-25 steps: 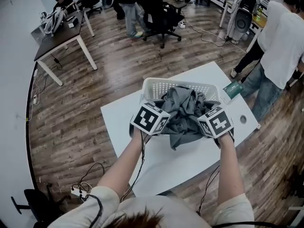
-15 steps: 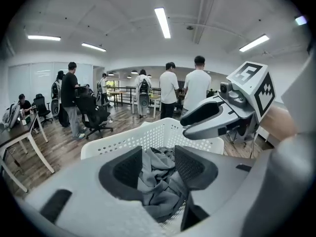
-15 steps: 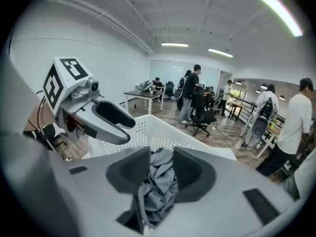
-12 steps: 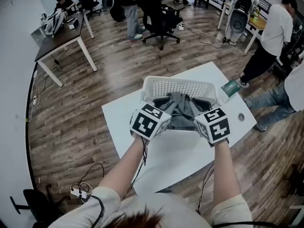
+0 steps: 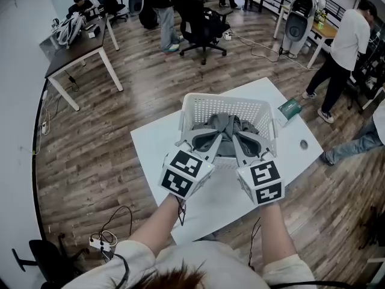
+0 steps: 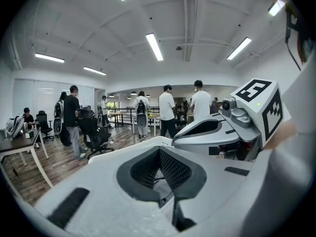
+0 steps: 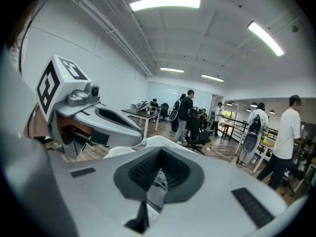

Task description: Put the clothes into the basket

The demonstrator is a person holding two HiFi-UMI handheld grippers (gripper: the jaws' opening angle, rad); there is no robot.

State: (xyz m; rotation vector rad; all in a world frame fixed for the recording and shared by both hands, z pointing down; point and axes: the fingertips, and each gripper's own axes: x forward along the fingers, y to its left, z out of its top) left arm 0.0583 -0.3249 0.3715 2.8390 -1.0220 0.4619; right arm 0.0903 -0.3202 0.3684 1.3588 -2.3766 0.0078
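A white perforated basket point(image 5: 225, 99) stands on the white table point(image 5: 153, 152). The grey clothes point(image 5: 225, 125) lie bunched inside it, below the rim. Both grippers hover side by side above the basket's near rim and point into it. My left gripper point(image 5: 216, 139) has just been closing and is shut, with nothing between its jaws. My right gripper point(image 5: 236, 139) has also just been closing and is shut and empty. In the left gripper view the shut jaws point(image 6: 159, 144) fill the lower frame, with the right gripper point(image 6: 217, 132) beside them. The right gripper view shows its own shut jaws point(image 7: 160, 148).
A green packet point(image 5: 290, 109) lies on the table right of the basket, and a round cable hole point(image 5: 303, 144) sits near the right edge. Behind the table are a black office chair point(image 5: 201, 20), a desk point(image 5: 78, 44) and several people standing.
Both grippers have lifted off the clothes and drawn back toward me, and their jaws have closed. The grey cloth that hung over the front rim now lies inside the basket.
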